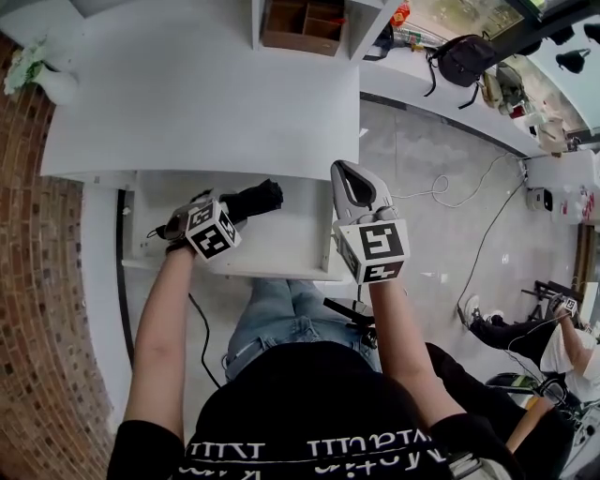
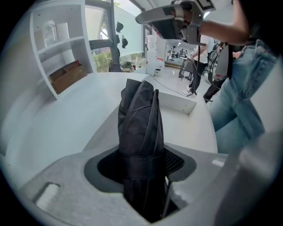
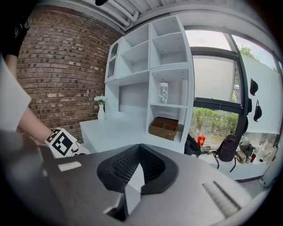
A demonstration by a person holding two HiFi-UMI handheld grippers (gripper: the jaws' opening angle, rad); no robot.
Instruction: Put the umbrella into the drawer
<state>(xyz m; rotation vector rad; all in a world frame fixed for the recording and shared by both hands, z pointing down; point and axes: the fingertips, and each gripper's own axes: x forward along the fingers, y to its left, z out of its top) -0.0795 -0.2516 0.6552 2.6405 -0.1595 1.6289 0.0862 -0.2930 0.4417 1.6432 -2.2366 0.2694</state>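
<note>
A black folded umbrella hangs over the open white drawer under the desk. My left gripper is shut on the umbrella, pointing steeply down. In the left gripper view the umbrella stands up between the pads, strapped round its middle, with the drawer's wall beyond it. My right gripper hovers at the drawer's right edge, jaws together and nothing in them. In the right gripper view its pads meet with nothing between, and the left gripper's marker cube shows at the left.
The white desk spans the top, with a vase of flowers at its left corner and a shelf unit with a brown box behind. A brick wall runs along the left. A black backpack and cables lie to the right.
</note>
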